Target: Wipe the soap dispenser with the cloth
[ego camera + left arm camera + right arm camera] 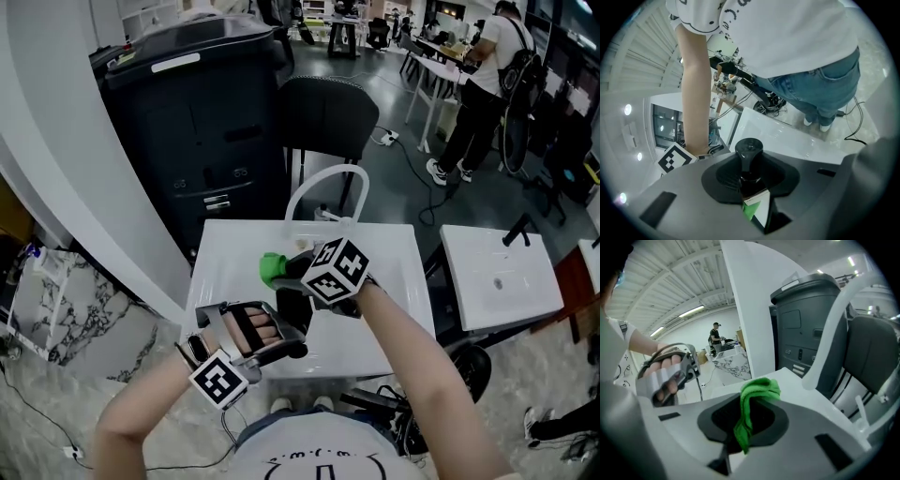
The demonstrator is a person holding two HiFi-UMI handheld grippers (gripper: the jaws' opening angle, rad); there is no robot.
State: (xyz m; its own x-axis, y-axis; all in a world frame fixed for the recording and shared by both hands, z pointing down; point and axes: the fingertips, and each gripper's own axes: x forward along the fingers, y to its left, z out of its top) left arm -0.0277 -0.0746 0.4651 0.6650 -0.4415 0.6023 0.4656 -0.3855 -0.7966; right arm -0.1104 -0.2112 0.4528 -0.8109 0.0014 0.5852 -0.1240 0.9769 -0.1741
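Left gripper [751, 186] has its jaws clamped on the soap dispenser [749, 152], pump head poking out past them, steadied above the white basin [221, 251] for wiping. Right gripper [744, 422] jaws are pinched on the green cloth [758, 391], its bunched end sticking forward as a pad, close to the dispenser.

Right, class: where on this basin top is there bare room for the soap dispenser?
Bare: the left strip of the basin top, between its rim and the green cloth, and its right strip beyond the right gripper. Crowded: front centre, around the left gripper.
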